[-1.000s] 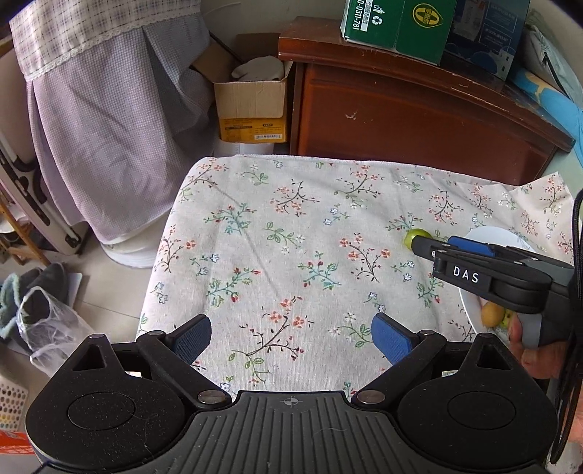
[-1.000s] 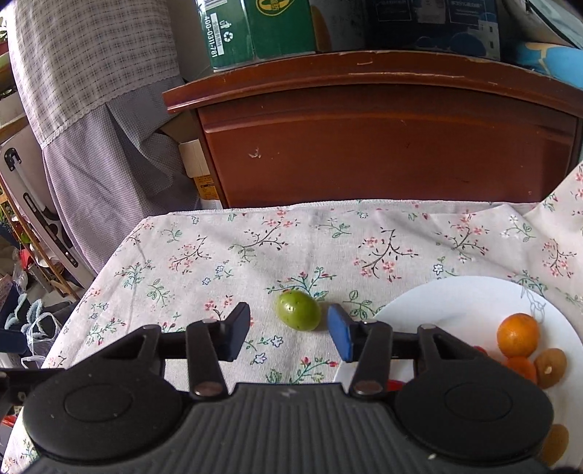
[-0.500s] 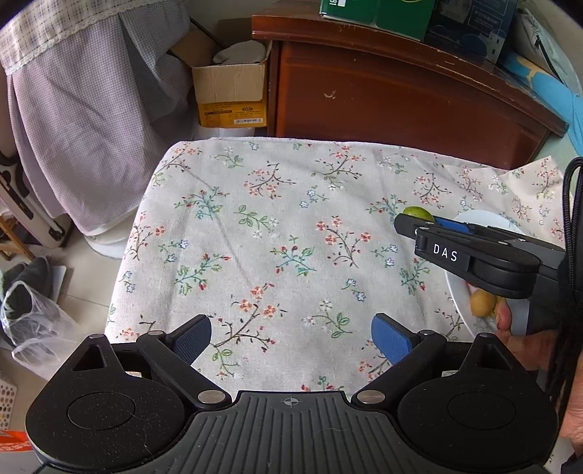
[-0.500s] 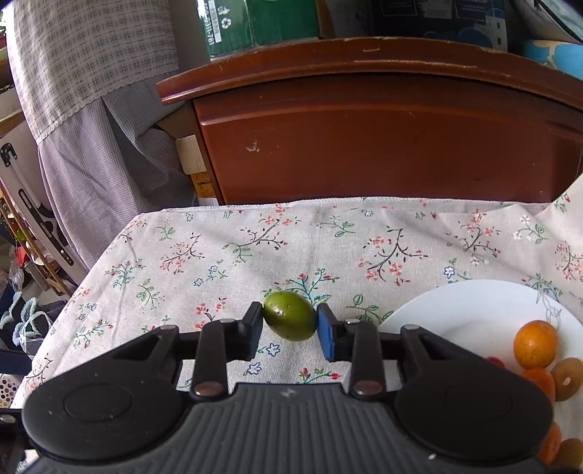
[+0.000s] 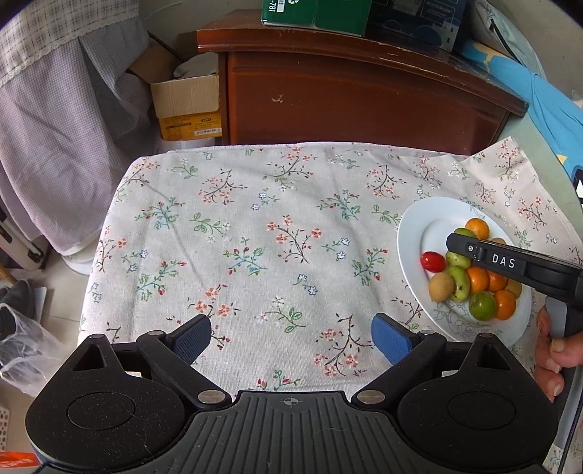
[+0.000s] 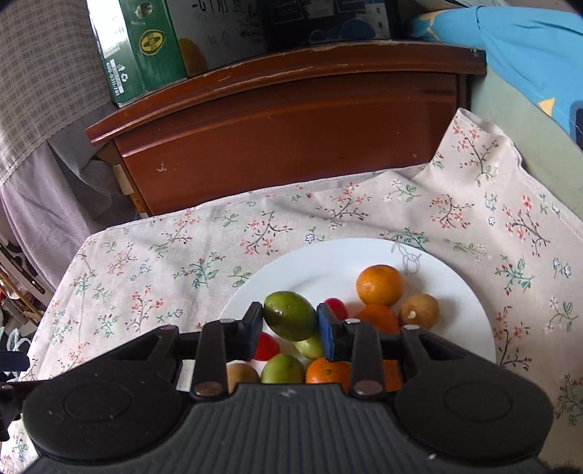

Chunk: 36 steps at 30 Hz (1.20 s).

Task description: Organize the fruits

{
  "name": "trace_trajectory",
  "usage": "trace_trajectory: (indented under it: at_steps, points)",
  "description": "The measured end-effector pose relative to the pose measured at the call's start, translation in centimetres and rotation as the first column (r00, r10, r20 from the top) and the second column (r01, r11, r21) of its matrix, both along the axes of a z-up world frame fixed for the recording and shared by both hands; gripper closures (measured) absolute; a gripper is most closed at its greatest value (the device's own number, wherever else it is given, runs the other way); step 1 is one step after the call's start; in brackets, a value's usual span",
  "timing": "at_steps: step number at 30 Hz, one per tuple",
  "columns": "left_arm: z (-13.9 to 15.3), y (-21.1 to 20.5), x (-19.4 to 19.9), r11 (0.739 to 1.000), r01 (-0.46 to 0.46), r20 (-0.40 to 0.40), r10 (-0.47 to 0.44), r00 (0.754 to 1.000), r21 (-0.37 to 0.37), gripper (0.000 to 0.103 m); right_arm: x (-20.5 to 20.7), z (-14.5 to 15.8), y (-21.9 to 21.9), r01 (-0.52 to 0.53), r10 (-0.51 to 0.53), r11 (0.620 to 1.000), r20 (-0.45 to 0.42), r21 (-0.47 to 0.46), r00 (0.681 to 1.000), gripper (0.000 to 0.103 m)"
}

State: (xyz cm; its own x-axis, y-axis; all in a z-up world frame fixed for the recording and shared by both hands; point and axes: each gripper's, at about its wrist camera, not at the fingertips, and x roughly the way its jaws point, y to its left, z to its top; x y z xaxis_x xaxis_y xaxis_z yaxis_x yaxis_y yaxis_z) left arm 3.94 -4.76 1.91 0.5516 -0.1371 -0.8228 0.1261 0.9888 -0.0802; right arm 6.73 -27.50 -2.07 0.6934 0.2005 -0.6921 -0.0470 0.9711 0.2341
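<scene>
My right gripper (image 6: 290, 321) is shut on a green fruit (image 6: 289, 315) and holds it above the white plate (image 6: 328, 262). The plate carries several fruits: oranges (image 6: 379, 284), green fruits (image 6: 283, 368), red tomatoes (image 6: 336, 307) and brown ones (image 6: 419, 311). In the left wrist view the plate (image 5: 411, 233) lies at the right of the floral tablecloth (image 5: 255, 237), with the right gripper (image 5: 460, 241) over it and the held green fruit (image 5: 464, 233) just showing. My left gripper (image 5: 291, 335) is open and empty above the cloth's near edge.
A brown wooden cabinet (image 5: 364, 94) stands behind the table with green and dark boxes (image 5: 317, 14) on top. A cardboard box (image 5: 187, 105) and a draped checked cloth (image 5: 54, 109) stand at the left. A blue cloth (image 6: 528, 47) lies at the right.
My right gripper closed on the green fruit, lifted it off the cloth and carried it right, over the plate. My left gripper stayed open and shifted its view slightly.
</scene>
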Motion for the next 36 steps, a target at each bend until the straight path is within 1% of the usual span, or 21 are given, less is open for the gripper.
trace_trajectory:
  at_steps: [2, 4, 5, 6, 16, 20, 22, 24, 26, 28, 31, 33, 34, 35, 36]
  points:
    - [0.0, -0.4, -0.1, 1.000, 0.015, 0.003, -0.015, 1.000, 0.006, 0.007, -0.2, -0.3, -0.5, 0.041, -0.041, 0.999, 0.012, 0.008, 0.999, 0.069]
    - [0.1, -0.9, -0.3, 1.000, 0.028, 0.002, -0.028, 1.000, 0.002, 0.007, -0.4, -0.1, -0.8, 0.054, -0.054, 0.999, 0.025, 0.007, 0.998, 0.067]
    - [0.2, -1.0, -0.3, 0.999, 0.032, 0.002, -0.032, 0.999, -0.002, 0.007, -0.5, 0.1, -0.8, 0.053, -0.054, 0.999, 0.029, 0.008, 0.998, 0.062]
    - [0.2, -1.2, -0.3, 0.999, 0.036, 0.004, -0.036, 0.999, -0.005, 0.007, -0.6, 0.4, -0.9, 0.053, -0.053, 0.999, 0.035, 0.013, 0.998, 0.060]
    - [0.4, -2.0, -0.6, 0.998, 0.054, 0.028, -0.054, 0.998, 0.019, 0.007, -1.9, 1.7, -0.9, 0.055, -0.056, 0.998, 0.037, 0.024, 0.998, 0.060]
    - [0.5, -2.1, -0.7, 0.998, 0.053, 0.037, -0.054, 0.998, 0.026, 0.007, -3.0, 2.5, -0.9, 0.063, -0.064, 0.998, 0.039, 0.026, 0.997, 0.056]
    - [0.4, -2.3, -0.6, 0.998, 0.052, 0.036, -0.053, 0.998, 0.026, 0.007, -3.4, 2.8, -0.9, 0.081, -0.081, 0.997, 0.015, 0.012, 0.997, 0.054]
    - [0.4, -2.6, -0.6, 0.998, 0.054, 0.033, -0.055, 0.998, 0.033, 0.007, -3.9, 3.1, -0.8, 0.094, -0.094, 0.996, -0.005, -0.009, 0.996, 0.051]
    - [0.3, -3.0, -0.5, 0.997, 0.058, 0.030, -0.059, 0.998, 0.049, 0.007, -4.6, 3.4, -0.7, 0.112, -0.113, 0.993, -0.026, -0.038, 0.993, 0.040]
    - [0.3, -3.4, -0.5, 0.996, 0.060, 0.036, -0.063, 0.997, 0.061, 0.007, -5.2, 3.8, -0.6, 0.127, -0.130, 0.990, -0.048, -0.066, 0.990, 0.034]
    - [0.3, -4.1, -0.5, 0.995, 0.070, 0.035, -0.073, 0.997, 0.067, 0.007, -6.2, 4.1, -0.5, 0.151, -0.158, 0.985, -0.087, -0.086, 0.984, 0.031]
    - [0.3, -4.7, -0.7, 0.994, 0.081, 0.036, -0.084, 0.996, 0.078, 0.007, -6.7, 4.3, -0.4, 0.163, -0.173, 0.982, -0.106, -0.097, 0.979, 0.031]
    - [0.3, -4.9, -0.8, 0.993, 0.086, 0.037, -0.090, 0.995, 0.084, 0.007, -7.0, 4.4, -0.3, 0.170, -0.181, 0.980, -0.115, -0.103, 0.977, 0.029]
    - [0.3, -5.2, -0.8, 0.992, 0.092, 0.038, -0.096, 0.995, 0.089, 0.007, -7.3, 4.5, -0.3, 0.177, -0.190, 0.978, -0.123, -0.111, 0.974, 0.024]
    - [0.4, -5.5, -0.9, 0.991, 0.099, 0.039, -0.103, 0.994, 0.093, 0.007, -7.4, 4.5, -0.3, 0.184, -0.198, 0.976, -0.128, -0.118, 0.972, 0.022]
